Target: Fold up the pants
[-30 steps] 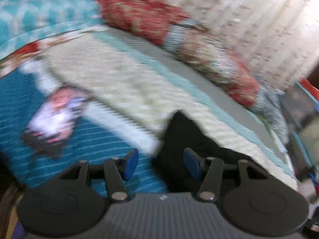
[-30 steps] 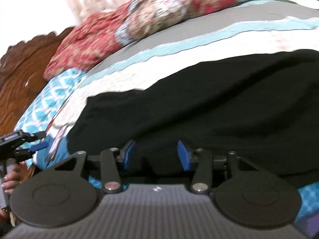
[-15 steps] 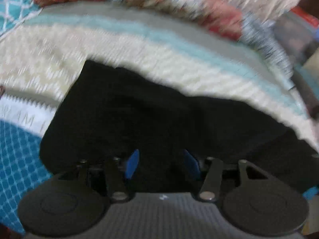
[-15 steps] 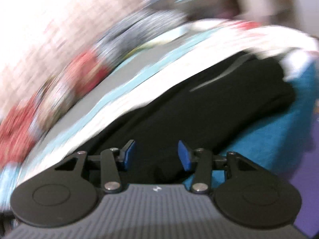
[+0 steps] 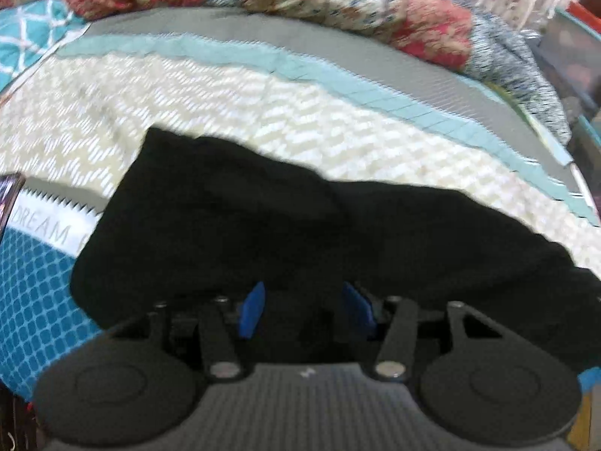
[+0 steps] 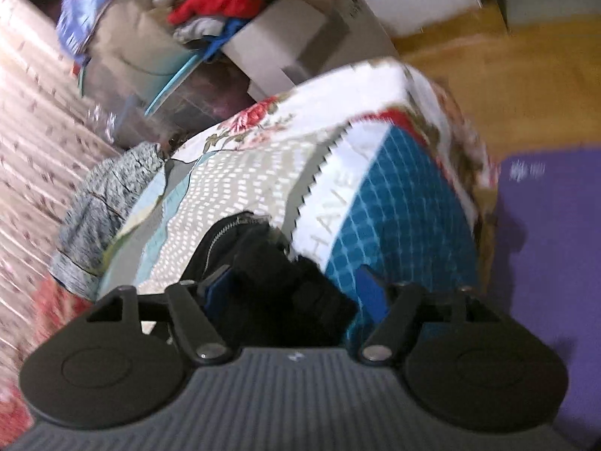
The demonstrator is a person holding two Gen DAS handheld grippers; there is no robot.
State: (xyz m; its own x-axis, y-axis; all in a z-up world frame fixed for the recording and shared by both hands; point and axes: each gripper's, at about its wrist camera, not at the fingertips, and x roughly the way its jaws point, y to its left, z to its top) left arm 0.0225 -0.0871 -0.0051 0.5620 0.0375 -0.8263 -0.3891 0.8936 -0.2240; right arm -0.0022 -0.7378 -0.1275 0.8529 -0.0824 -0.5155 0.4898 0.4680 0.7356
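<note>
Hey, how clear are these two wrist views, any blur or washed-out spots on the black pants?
Left wrist view: mild motion blur; the black pants read as one dark mass without fold detail. Right wrist view: stronger smear at the edges, fisheye bending the bedspread; only the zipper shows detail.

One pair of black pants – two grippers, left gripper and right gripper – one patterned bedspread
</note>
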